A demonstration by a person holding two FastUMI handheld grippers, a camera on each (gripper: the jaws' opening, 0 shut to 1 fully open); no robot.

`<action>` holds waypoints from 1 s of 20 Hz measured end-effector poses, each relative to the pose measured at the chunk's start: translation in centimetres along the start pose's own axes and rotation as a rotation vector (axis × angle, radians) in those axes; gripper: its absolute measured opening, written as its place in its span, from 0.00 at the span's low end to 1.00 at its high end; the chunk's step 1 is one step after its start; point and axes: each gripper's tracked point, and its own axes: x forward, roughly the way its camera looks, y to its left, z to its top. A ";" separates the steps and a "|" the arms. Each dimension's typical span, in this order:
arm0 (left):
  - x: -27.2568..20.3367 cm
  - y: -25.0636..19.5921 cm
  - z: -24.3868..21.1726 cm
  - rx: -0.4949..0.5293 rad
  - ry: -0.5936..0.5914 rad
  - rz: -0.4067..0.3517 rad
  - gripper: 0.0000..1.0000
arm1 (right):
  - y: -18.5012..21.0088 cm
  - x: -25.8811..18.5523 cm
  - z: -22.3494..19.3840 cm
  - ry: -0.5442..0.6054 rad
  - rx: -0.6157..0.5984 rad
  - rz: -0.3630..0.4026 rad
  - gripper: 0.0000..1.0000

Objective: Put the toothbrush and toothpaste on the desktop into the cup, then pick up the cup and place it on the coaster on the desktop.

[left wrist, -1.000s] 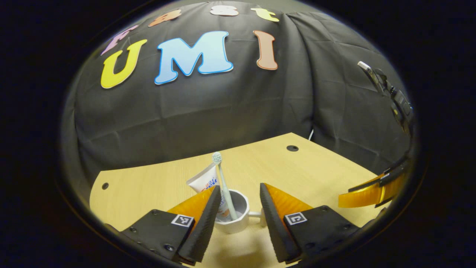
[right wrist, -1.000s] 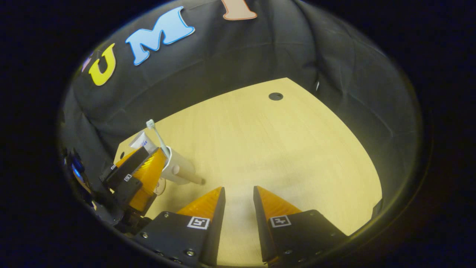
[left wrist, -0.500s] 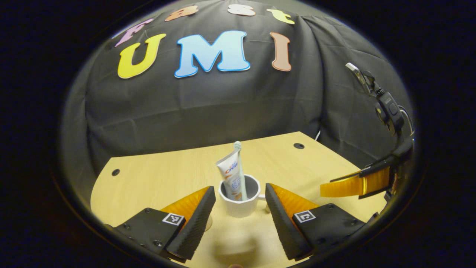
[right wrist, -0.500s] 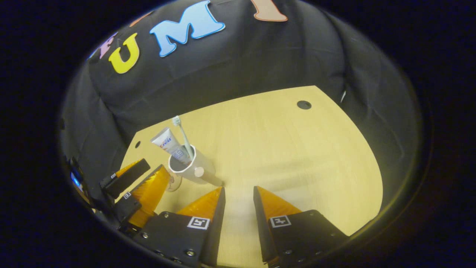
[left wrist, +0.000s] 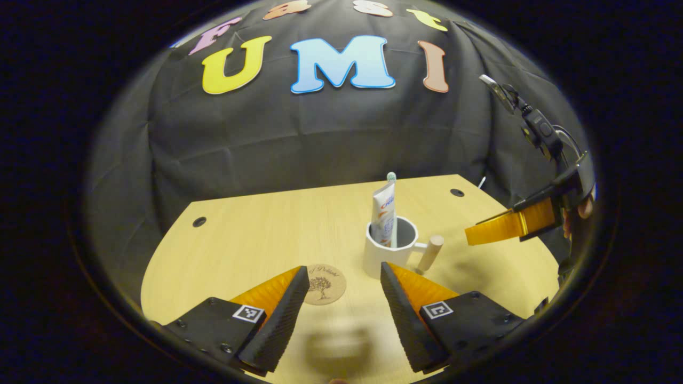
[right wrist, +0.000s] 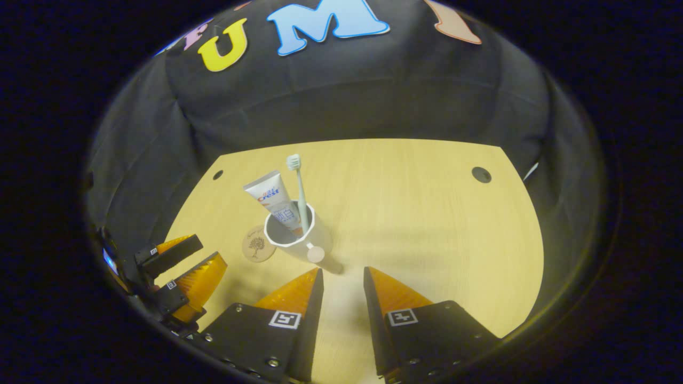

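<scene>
Both tongs, left (left wrist: 344, 277) and right (right wrist: 343, 277), gape empty near the cup (left wrist: 385, 250).

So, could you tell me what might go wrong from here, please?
The white cup with a wooden handle stands beside the round cork coaster, not on it; neither open gripper holds it. Regripping could tip it, since the white toothpaste tube and pale green toothbrush lean tall above its rim.

White cup (left wrist: 382, 255), pale green toothbrush (right wrist: 299, 184), brown tree-printed coaster (left wrist: 322, 284), light wood desktop (right wrist: 416, 213)
</scene>
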 end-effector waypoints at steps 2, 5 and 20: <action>-0.7 0.9 -1.6 -0.007 0.033 0.024 0.92 | 1.0 0.7 0.5 0.031 -0.027 0.036 0.44; -1.5 2.1 -3.9 -0.020 0.085 0.047 0.92 | 1.8 1.5 1.4 0.059 -0.085 0.055 0.47; -4.5 4.5 -12.5 -0.086 0.270 0.116 0.93 | 3.6 6.0 0.3 0.302 -0.452 0.052 0.58</action>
